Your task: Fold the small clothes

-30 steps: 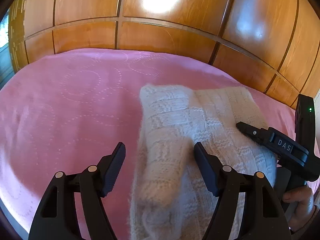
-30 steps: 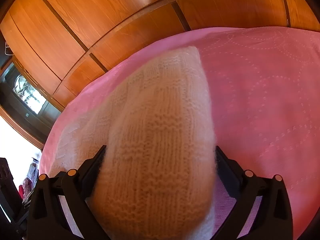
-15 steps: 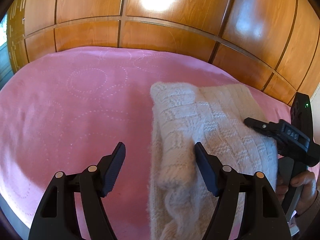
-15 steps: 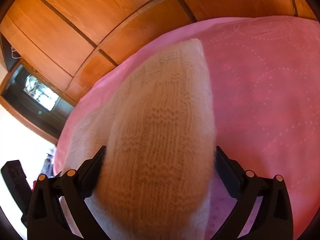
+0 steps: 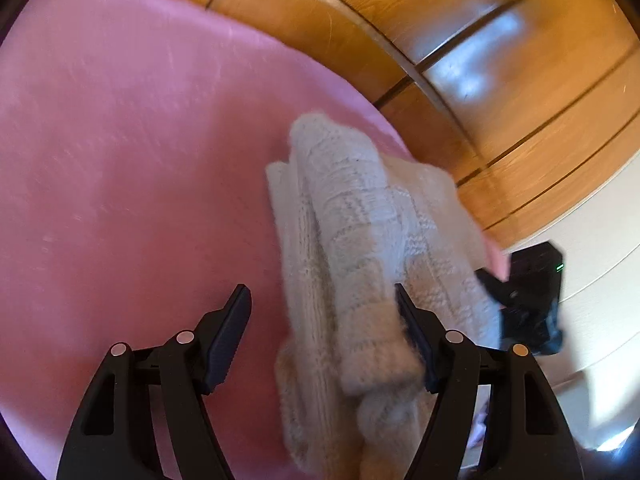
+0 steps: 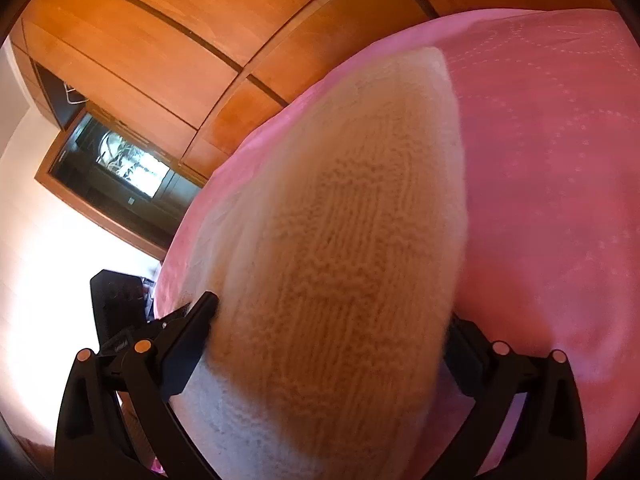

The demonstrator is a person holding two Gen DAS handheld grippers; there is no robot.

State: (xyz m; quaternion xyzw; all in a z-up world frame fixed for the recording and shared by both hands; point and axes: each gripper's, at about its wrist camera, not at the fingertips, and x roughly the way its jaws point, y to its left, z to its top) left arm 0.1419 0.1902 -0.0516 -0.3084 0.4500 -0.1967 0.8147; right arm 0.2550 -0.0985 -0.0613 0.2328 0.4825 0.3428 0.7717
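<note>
A cream knitted garment [image 5: 356, 240] lies folded and bunched on a pink bedspread [image 5: 120, 160]. My left gripper [image 5: 324, 320] is open; its right finger touches the garment's near fold, the left finger stands over bare bedspread. In the right wrist view the knit [image 6: 340, 260] bulges up between the fingers of my right gripper [image 6: 332, 320], which stands wide open around it. The right gripper also shows in the left wrist view [image 5: 528, 304] at the garment's right edge.
A wooden panelled wardrobe [image 5: 480, 60] stands behind the bed. The bed's edge runs close to the garment's far right side. A dark framed window [image 6: 120, 160] and a bright wall are at the left of the right wrist view.
The left camera has swung left and tilted, with motion blur. The garment's fold has bunched higher and narrower. Both grippers stay open.
</note>
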